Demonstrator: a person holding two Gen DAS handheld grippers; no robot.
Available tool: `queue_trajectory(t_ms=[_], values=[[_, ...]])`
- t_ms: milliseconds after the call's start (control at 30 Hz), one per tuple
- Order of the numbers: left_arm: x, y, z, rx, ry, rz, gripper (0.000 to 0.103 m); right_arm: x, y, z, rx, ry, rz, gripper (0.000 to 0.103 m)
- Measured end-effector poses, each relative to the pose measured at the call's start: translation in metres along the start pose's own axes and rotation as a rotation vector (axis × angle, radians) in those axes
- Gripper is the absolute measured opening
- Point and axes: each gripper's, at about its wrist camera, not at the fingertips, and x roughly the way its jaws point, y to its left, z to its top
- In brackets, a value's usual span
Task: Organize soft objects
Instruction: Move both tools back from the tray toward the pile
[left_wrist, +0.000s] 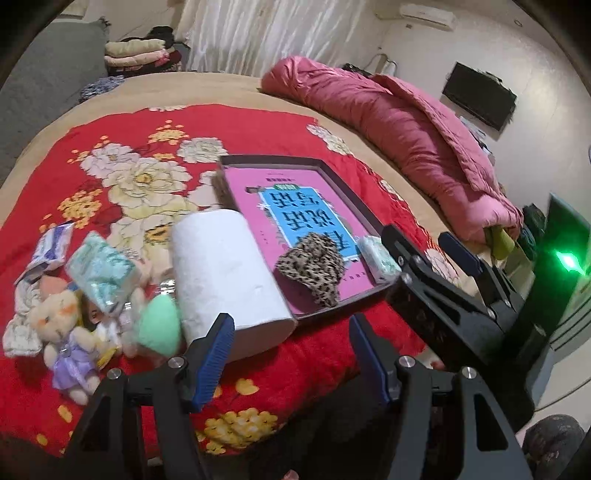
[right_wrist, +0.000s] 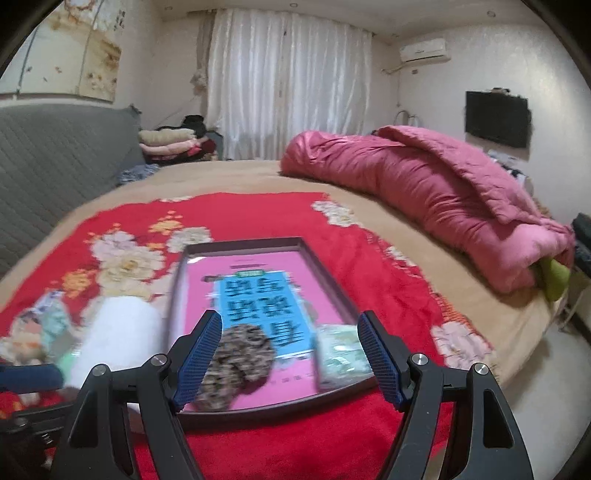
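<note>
A dark tray with a pink book in it lies on the red floral blanket. In it are a leopard-print scrunchie and a tissue pack. A white paper roll lies left of the tray. Further left are a teal tissue pack, a green sponge and a plush bunny. My left gripper is open just in front of the roll. My right gripper is open above the tray's near end, over the scrunchie and tissue pack; it also shows in the left wrist view.
A rolled pink quilt lies along the bed's right side. Folded clothes are stacked at the back left. A grey headboard is at left. The bed's edge drops off at right.
</note>
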Motion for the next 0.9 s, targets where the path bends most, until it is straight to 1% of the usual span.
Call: queue_trajectory(t_ms=[100,233,367,467,667,900], values=[[-0.01,0.015,-0.001,-0.043,-0.015,0.014,0.064,-0.012,0.013,0.003,-0.009,0.003,0.052,0.077],[-0.024,0.038,-0.004,-0.09,-0.03,0.027,0.064,-0.034,0.04,0.006,-0.043,-0.021,0.137,0.077],[-0.043,0.06,-0.009,-0.12,-0.064,0.045,0.064,-0.048,0.06,0.009,-0.076,-0.023,0.191,0.077],[-0.058,0.074,-0.011,-0.143,-0.092,0.058,0.064,-0.06,0.068,0.011,-0.106,-0.05,0.197,0.077],[-0.087,0.109,-0.016,-0.195,-0.147,0.106,0.064,-0.073,0.079,0.009,-0.136,-0.051,0.224,0.077],[-0.107,0.159,-0.02,-0.283,-0.179,0.175,0.064,-0.087,0.104,0.005,-0.234,-0.072,0.268,0.078]])
